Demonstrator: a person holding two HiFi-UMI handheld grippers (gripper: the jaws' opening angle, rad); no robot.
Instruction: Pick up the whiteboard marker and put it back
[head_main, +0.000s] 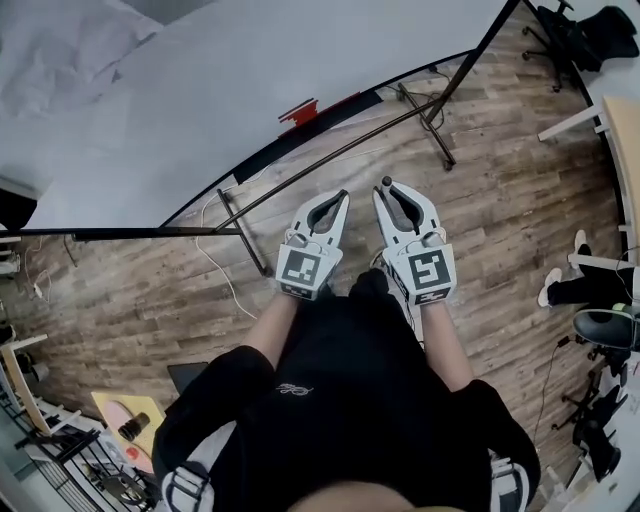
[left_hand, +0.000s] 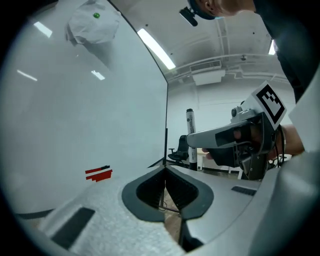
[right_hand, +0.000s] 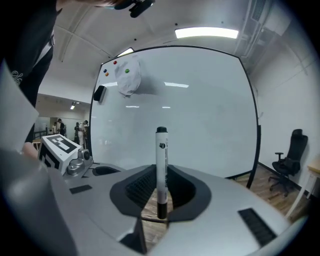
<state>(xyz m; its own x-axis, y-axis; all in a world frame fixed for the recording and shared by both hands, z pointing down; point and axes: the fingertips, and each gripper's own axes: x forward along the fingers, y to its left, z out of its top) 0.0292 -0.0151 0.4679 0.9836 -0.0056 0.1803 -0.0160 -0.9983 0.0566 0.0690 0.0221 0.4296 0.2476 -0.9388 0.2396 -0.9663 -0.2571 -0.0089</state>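
Note:
A white whiteboard marker (right_hand: 161, 150) with a black cap stands upright between the jaws of my right gripper (right_hand: 161, 170), which is shut on it. In the head view the right gripper (head_main: 398, 190) is held in front of me, with the marker's (head_main: 386, 183) end showing at its tip. Beside it, my left gripper (head_main: 338, 200) is shut with nothing in it; its jaws meet at their tips (left_hand: 165, 169). The left gripper view shows the marker (left_hand: 190, 132) in the right gripper (left_hand: 194, 142). Ahead stands the whiteboard (head_main: 200, 90), with a small red holder (head_main: 298, 112) on it.
The whiteboard's black frame and stand legs (head_main: 430, 120) cross the wooden floor, and a white cable (head_main: 215, 265) lies near them. A crumpled white cloth (right_hand: 127, 77) and a black eraser (right_hand: 99, 93) hang on the board. An office chair (right_hand: 287, 160) stands at the right.

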